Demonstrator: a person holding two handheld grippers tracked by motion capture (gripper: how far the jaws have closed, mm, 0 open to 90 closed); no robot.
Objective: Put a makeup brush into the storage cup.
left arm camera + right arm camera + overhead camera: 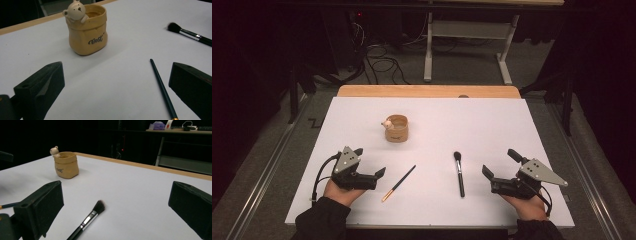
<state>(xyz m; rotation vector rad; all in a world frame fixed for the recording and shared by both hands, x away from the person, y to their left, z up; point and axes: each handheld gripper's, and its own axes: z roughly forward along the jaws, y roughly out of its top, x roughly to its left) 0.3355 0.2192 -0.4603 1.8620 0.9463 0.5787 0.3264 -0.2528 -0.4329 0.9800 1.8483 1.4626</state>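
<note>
A white-covered tabletop [492, 125] with a wooden far edge carries three things. A tan, sack-shaped ceramic pot with a small bear figure on its rim [396, 128] is set upright toward the far side, left of centre, its mouth open upward, so that long tools could be stood in it. A thin dark brush with a gold ferrule [398, 183] is laid flat and slanted just right of the left gripper [371, 166]. A black make-up brush with a soft dark head [459, 172] is laid flat, head pointing far, just left of the right gripper [499, 167].

Both grippers are held low near the front edge with jaws spread apart and nothing between them. In the left gripper view the thin brush [163, 90] is seen near the right-hand jaw; in the right gripper view the make-up brush [87, 220] is seen between the jaws. Each gripper is judged to be lined up on its nearer brush. Nothing is placed between brushes and pot; floor cables [379, 62] and a desk frame [467, 37] are well apart behind.
</note>
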